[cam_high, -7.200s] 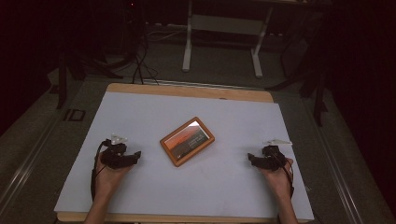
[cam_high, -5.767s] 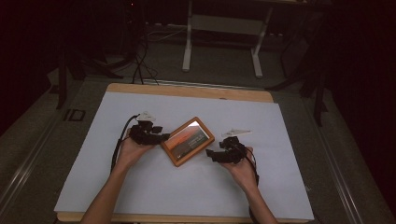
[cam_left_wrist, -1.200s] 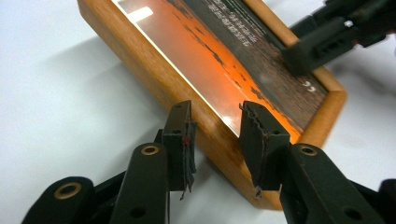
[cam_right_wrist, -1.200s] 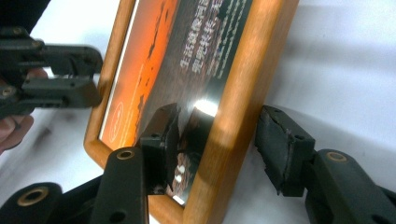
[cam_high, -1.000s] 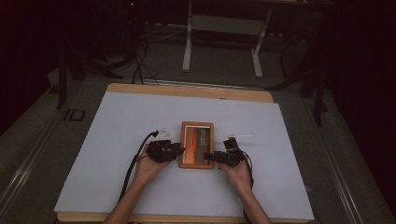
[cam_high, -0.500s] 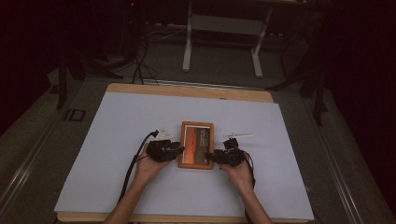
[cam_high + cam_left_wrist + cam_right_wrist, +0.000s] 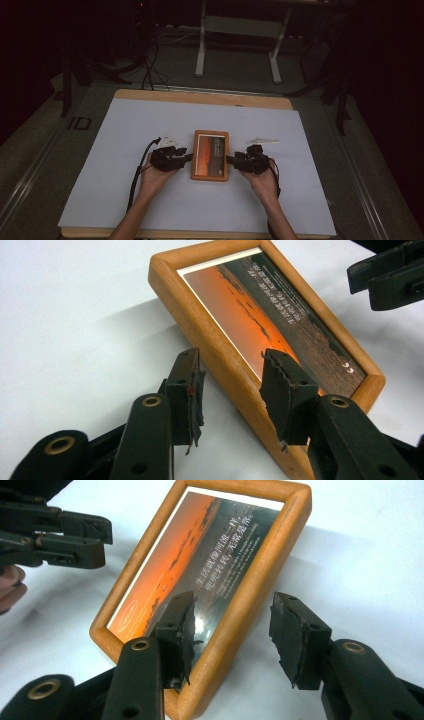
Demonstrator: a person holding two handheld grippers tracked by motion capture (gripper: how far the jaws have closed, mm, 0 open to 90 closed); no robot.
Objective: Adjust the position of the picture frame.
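Near desk front edge, wooden picture frame (image 7: 210, 155) lies flat; left gripper (image 7: 187, 156) jaws just opening, right gripper (image 7: 230, 159) closing, both straddle frame's sides without pressing

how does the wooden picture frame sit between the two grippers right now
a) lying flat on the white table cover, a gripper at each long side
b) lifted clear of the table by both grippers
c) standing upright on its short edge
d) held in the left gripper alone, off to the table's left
a: in the high view the picture frame lies flat on the white table cover, with the left gripper at one long side and the right gripper at the other, jaws apart around its wooden edges.
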